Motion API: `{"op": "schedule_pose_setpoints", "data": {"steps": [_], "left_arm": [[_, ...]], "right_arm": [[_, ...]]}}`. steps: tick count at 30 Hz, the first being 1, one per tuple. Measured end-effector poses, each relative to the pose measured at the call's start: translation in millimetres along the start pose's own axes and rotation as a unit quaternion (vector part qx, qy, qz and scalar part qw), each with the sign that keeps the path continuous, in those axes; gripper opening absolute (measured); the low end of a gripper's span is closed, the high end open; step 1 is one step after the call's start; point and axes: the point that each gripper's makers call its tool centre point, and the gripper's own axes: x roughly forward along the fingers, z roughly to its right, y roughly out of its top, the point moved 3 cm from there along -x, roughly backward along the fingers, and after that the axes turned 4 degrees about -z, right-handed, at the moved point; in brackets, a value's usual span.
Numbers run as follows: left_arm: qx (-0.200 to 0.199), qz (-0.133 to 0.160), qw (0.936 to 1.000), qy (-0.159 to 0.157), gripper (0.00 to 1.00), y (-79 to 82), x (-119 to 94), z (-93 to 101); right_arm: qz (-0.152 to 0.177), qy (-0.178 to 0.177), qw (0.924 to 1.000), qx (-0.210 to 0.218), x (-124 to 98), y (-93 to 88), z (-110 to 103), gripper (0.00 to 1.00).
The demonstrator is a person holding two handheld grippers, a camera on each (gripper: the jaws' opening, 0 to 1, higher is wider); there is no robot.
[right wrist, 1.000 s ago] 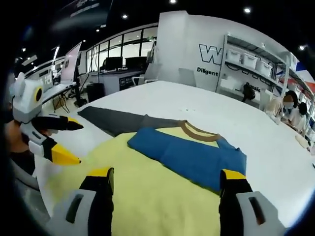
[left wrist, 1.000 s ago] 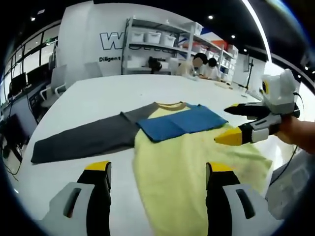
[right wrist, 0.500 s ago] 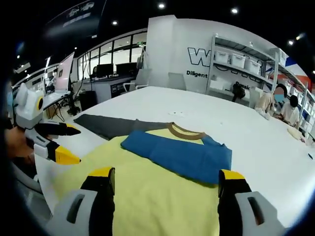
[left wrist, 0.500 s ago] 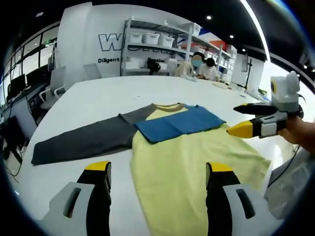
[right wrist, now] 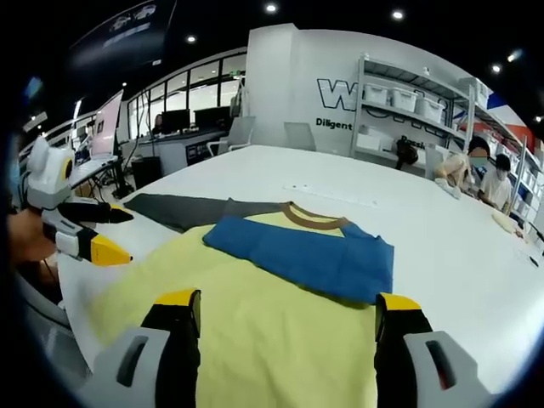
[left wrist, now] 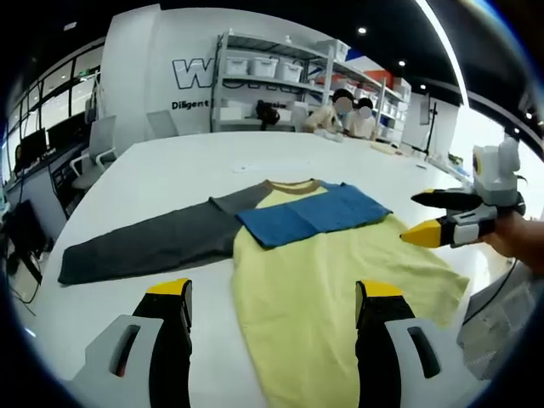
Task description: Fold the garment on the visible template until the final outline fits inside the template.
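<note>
On white table lies yellow shirt w/ blue sleeve folded across chest, grey sleeve spread flat (brown collar). Left gripper & right gripper both hover above hem, jaws apart, holding nothing.

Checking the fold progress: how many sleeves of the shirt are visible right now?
2: the blue sleeve lies folded across the chest below the collar; the grey sleeve lies stretched out flat on the table.
</note>
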Motion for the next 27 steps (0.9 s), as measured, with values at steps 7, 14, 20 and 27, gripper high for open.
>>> {"op": "schedule_pose_setpoints", "data": {"steps": [7, 14, 20, 27], "left_arm": [[-0.005, 0.006, 0.9999, 0.014, 0.74, 4.2, -5, -9.1], [-0.011, 0.009, 0.9995, 0.03, 0.74, 6.1, -8, -25.4], [-0.015, 0.008, 0.9983, 0.057, 0.74, 3.7, -13, -52.5], [-0.021, 0.0, 0.9955, 0.093, 0.73, -1.4, -16, -91.7]], "right_arm": [[-0.004, 0.004, 1.0, -0.002, 3, -2.5, 0, 0.84], [-0.004, 0.006, 1.0, -0.003, 2, -2.7, 0, 0.83], [-0.002, 0.007, 1.0, -0.005, 2, -1.2, 0, 0.83], [-0.003, 0.008, 0.9999, -0.007, 2, -1.4, 0, 0.83]]}}
